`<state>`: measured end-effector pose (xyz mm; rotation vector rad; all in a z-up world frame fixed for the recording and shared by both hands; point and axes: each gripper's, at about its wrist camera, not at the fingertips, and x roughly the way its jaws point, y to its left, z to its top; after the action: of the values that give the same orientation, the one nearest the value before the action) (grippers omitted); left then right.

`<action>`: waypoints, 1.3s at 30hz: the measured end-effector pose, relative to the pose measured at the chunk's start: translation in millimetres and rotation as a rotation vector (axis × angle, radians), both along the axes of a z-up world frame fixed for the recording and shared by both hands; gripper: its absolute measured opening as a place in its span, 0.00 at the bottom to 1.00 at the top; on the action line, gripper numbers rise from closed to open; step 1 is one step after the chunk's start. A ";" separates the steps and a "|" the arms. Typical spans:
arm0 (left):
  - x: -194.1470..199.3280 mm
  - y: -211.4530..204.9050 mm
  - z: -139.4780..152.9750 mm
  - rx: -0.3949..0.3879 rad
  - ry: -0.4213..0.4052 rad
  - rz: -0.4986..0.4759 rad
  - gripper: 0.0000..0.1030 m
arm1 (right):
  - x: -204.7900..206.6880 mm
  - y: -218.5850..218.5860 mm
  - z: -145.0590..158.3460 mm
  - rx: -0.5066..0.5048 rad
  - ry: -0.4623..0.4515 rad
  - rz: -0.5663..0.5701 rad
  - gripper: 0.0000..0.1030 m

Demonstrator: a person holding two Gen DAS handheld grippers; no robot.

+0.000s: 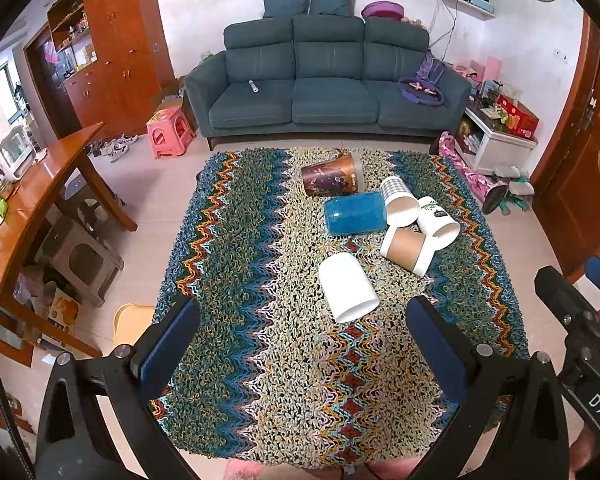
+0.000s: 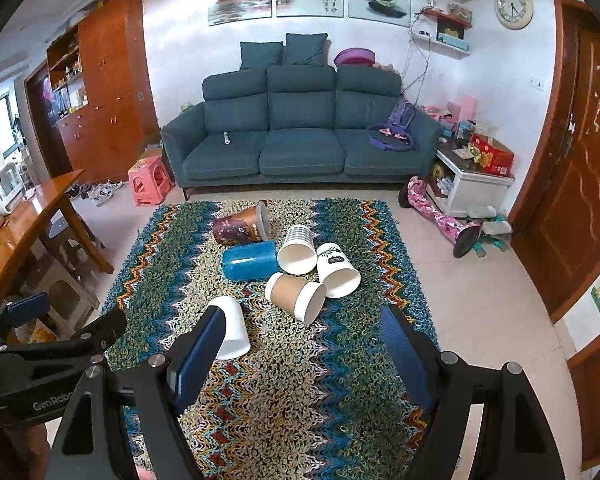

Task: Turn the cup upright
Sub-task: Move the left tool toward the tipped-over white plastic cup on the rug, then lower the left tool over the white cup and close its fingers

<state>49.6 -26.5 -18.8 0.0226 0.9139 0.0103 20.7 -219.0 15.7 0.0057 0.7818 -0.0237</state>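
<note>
- The left gripper (image 1: 302,344) is wide apart and holds nothing, above the near part of the rug (image 1: 236,240).
- The white cup (image 1: 347,289) lies on its side just beyond it, a little to the right; its long axis runs far-to-near, mouth to the near right.
- The right gripper (image 2: 304,344) is also wide and empty; the cup is at its left finger, so I judge both arms about equally near.
</note>
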 end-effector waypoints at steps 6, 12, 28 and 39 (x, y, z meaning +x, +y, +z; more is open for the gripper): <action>14.5 -4.1 -11.6 0.012 0.024 -0.002 0.99 | 13.6 -5.6 -10.3 -0.001 0.025 -0.009 0.78; 29.5 -7.0 -21.1 0.005 0.042 -0.017 0.99 | 25.8 -11.6 -23.0 0.000 0.057 -0.018 0.78; 65.9 -10.8 -53.7 -0.019 0.108 -0.051 0.99 | 53.5 -22.7 -65.4 0.014 0.156 -0.033 0.78; 101.3 -14.3 -104.2 -0.027 0.246 -0.024 0.99 | 70.4 -28.3 -105.5 0.046 0.250 -0.025 0.78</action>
<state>150.9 -40.8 -123.0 0.0097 1.1592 -0.0278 91.1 -247.2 -89.8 0.0568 1.0321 -0.0309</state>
